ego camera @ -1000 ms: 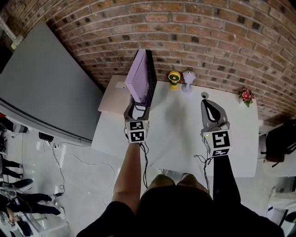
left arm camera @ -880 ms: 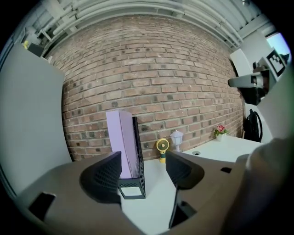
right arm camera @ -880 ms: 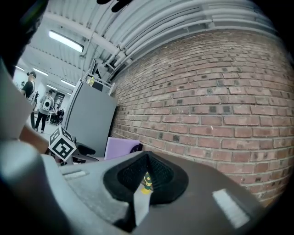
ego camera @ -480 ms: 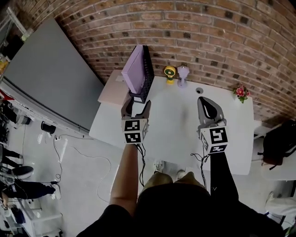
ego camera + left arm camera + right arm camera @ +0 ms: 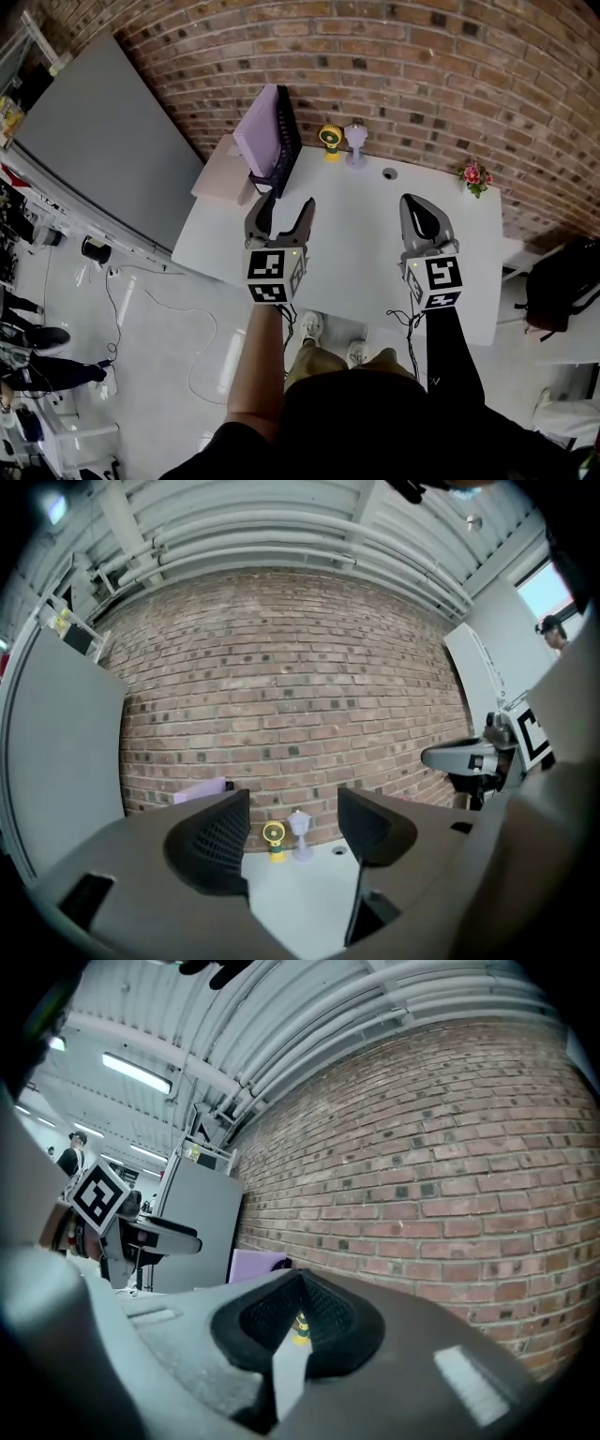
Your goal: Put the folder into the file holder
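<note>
Over table, left gripper agape, right gripper closed

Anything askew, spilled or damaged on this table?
Nothing stands out. The purple folder stands in the black file holder at the back left corner of the table; the left tongs are open and empty, the right tongs shut.

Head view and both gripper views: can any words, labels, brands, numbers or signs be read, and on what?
No readable text in any view.
Only signs: black-and-white square markers on the cubes of the left gripper and right gripper; they are patterns, not letters.
Folder and file holder: no print visible.
</note>
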The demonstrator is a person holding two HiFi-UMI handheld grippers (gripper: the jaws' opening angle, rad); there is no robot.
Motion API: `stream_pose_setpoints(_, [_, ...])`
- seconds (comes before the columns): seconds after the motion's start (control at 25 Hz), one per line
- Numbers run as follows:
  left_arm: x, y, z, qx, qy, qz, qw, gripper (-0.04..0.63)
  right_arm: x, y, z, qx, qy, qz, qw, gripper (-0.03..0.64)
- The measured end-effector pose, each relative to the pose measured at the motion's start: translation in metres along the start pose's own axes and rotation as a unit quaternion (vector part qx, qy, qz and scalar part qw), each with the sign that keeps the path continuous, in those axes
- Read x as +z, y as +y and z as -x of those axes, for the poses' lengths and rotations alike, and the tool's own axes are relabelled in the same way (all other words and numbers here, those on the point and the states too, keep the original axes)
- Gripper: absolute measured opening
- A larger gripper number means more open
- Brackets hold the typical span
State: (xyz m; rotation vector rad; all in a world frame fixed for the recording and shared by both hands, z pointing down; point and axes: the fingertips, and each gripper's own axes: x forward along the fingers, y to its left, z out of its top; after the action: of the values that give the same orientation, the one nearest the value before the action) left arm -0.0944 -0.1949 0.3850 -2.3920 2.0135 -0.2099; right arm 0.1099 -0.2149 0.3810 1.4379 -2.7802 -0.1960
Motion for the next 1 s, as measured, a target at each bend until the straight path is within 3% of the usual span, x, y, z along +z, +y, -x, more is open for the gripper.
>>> stream_pose_setpoints(0.44, [0.029, -0.045, 0.028, -0.003, -0.029, -0.016, 0.9995, 0.287, 0.004, -0.004, 0.02, 0.01, -0.014, -0.003, 1.0, 0.0])
stream_pose_setpoints(0.56, [0.032, -0.05, 0.028, 0.003, -0.034, -0.018, 0.9993, 0.208, 0.004, -0.005, 0.019, 0.012, -0.015, -0.003, 1.0, 0.0])
stream_pose_setpoints(0.64, [0.033, -0.048, 0.028, 0.02, -0.039, -0.025, 0.9987, 0.104, 0.004, -0.006, 0.018, 0.012, -0.016, -0.004, 1.0, 0.0])
stream_pose_setpoints(0.68, [0.034, -0.047, 0.028, 0.029, -0.042, -0.028, 0.9983, 0.017, 0.004, -0.007, 0.018, 0.012, -0.016, -0.004, 1.0, 0.0])
stream_pose_setpoints(1.0, [0.037, -0.043, 0.025, 0.038, -0.048, -0.023, 0.9979, 0.008, 0.003, -0.011, 0.017, 0.006, -0.012, 0.0, 1.0, 0.0])
